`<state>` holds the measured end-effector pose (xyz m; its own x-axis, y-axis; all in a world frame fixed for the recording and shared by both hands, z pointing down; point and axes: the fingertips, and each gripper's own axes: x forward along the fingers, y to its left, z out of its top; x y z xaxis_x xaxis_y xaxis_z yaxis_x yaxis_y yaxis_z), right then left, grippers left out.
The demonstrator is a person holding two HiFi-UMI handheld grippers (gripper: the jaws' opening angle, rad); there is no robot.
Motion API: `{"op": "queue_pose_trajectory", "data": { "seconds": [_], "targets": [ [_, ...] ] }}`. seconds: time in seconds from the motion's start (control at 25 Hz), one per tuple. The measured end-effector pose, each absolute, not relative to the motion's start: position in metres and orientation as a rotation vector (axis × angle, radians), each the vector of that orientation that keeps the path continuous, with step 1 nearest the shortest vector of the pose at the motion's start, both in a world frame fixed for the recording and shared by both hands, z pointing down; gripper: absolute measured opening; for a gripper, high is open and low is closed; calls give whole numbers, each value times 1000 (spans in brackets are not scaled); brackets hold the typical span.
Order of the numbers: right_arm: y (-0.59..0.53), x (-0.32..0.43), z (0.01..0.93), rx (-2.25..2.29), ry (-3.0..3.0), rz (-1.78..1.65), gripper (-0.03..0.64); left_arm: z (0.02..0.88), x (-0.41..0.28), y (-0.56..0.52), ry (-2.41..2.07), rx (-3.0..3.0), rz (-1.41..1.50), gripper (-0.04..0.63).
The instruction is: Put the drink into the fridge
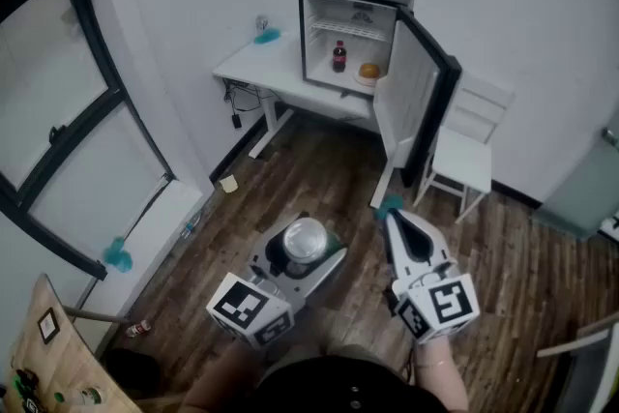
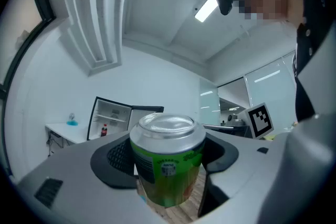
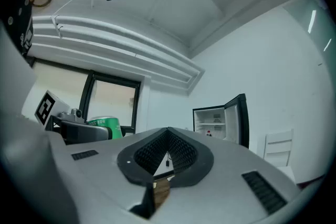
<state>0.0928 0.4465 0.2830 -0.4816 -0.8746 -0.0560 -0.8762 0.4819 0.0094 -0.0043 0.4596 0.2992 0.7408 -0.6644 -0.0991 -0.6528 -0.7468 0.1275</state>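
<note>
A green drink can (image 2: pixel 167 165) with a silver top (image 1: pixel 306 240) stands upright between the jaws of my left gripper (image 1: pixel 308 244), which is shut on it, low over the wooden floor. My right gripper (image 1: pixel 391 208) is beside it to the right, its jaws shut with nothing between them (image 3: pixel 168 134). Both point toward the small black fridge (image 1: pixel 334 5), which stands on a white desk (image 1: pixel 256 68) across the room with its door (image 1: pixel 418 102) swung open to the right. On its lower shelf are a dark cola bottle (image 1: pixel 338 56) and an orange item (image 1: pixel 368 71).
A white chair (image 1: pixel 466 158) stands right of the fridge door. A large dark-framed window (image 1: pixel 68 140) fills the left wall. A teal object (image 1: pixel 268 36) sits on the desk's far corner. A wooden tabletop (image 1: pixel 48 353) shows at the bottom left.
</note>
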Motion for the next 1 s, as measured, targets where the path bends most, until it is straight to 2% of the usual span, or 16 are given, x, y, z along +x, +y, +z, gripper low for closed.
{"op": "queue_pose_trajectory", "data": {
  "seconds": [1.0],
  "targets": [
    [423, 102, 316, -1446, 2673, -117, 8, 309, 25, 420, -1074, 2796, -270, 330]
  ]
}}
